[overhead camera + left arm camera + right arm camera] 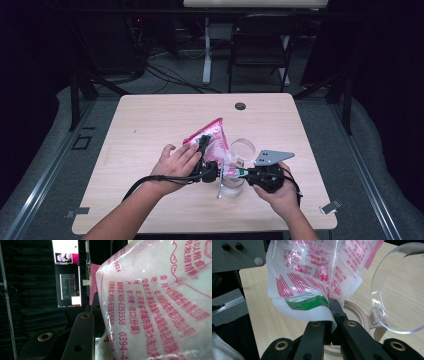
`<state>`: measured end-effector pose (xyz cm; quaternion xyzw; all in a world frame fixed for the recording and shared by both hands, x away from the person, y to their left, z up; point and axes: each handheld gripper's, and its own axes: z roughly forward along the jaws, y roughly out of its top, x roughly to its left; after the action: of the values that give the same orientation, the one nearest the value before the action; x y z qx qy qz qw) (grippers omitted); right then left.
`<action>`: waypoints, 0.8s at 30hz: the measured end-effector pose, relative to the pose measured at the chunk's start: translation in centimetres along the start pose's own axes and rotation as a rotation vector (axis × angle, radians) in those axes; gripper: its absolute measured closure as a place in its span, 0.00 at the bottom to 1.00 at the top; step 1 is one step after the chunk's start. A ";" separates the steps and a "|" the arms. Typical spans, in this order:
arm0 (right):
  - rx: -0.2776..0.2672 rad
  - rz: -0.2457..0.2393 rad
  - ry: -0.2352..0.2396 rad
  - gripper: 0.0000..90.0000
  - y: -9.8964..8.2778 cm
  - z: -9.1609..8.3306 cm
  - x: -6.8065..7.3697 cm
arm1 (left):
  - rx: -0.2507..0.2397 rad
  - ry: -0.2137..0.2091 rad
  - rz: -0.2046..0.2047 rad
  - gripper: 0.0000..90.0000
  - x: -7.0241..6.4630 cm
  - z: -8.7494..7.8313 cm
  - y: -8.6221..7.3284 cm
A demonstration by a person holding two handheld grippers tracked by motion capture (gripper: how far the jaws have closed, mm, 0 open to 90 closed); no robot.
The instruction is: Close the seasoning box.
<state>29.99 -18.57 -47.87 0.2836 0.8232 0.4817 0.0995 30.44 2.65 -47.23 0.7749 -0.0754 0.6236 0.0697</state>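
Now, line by line:
Bag: a pink and white plastic bag [212, 140] is held tilted above the middle of the table [150, 125], its lower corner over the jar.
Left gripper [204, 150]: clamped on the bag's upper part, printed plastic pressed close against its jaws.
Right gripper [331, 327]: clenched tight on the bag's white bottom corner, beside a green stripe.
Jar [232, 184]: clear, standing under the bag, between both hands.
Lid [398, 287]: clear, hinged, swung open and upright beside the jar's mouth.
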 end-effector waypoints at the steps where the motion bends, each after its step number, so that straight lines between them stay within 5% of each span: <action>1: 0.001 0.000 -0.002 1.00 0.0 0.0 0.0 | 0.003 -0.006 -0.006 0.81 0.0 0.0 0.0; 24: -0.010 0.007 -0.013 1.00 -0.1 -0.4 0.0 | -0.013 0.045 0.008 0.80 0.1 -0.3 0.4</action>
<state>29.80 -18.95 -47.73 0.2891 0.8191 0.4843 0.1046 30.14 2.35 -47.06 0.7598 -0.0811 0.6408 0.0740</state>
